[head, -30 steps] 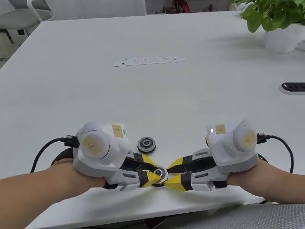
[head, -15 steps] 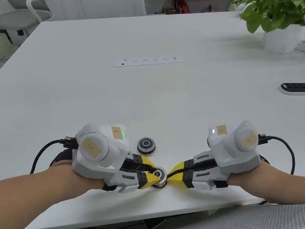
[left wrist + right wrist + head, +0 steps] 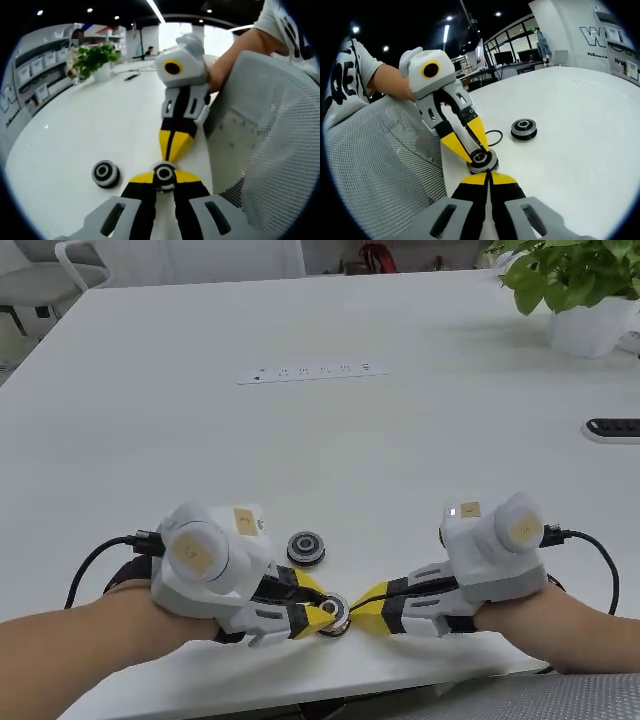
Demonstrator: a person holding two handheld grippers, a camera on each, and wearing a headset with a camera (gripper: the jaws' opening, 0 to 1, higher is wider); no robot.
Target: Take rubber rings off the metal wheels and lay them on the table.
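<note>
A small metal wheel (image 3: pixel 333 611) with a black rubber ring on its rim hangs just above the table's near edge. My left gripper (image 3: pixel 328 612) is shut on it; its yellow fingertips (image 3: pixel 145 177) clamp the wheel (image 3: pixel 164 174) from both sides. My right gripper (image 3: pixel 360 606) meets it from the right, jaws shut, pinching at the wheel's rim (image 3: pixel 482 160) where the rubber ring sits. A second wheel (image 3: pixel 306 547) lies flat on the table behind the left gripper, and shows again as wheel (image 3: pixel 105 173) and wheel (image 3: pixel 524 128). A thin black ring (image 3: pixel 493 135) lies loose near it.
A white power strip (image 3: pixel 312 369) lies mid-table. A potted plant (image 3: pixel 585 300) and a black object (image 3: pixel 612 427) stand at the far right. Both grippers work right at the table's front edge (image 3: pixel 300 690), with a grey mesh chair (image 3: pixel 385 165) below.
The right gripper's jaws, spread apart a second ago, have closed at the wheel's rim. The left gripper has kept its hold on the wheel.
</note>
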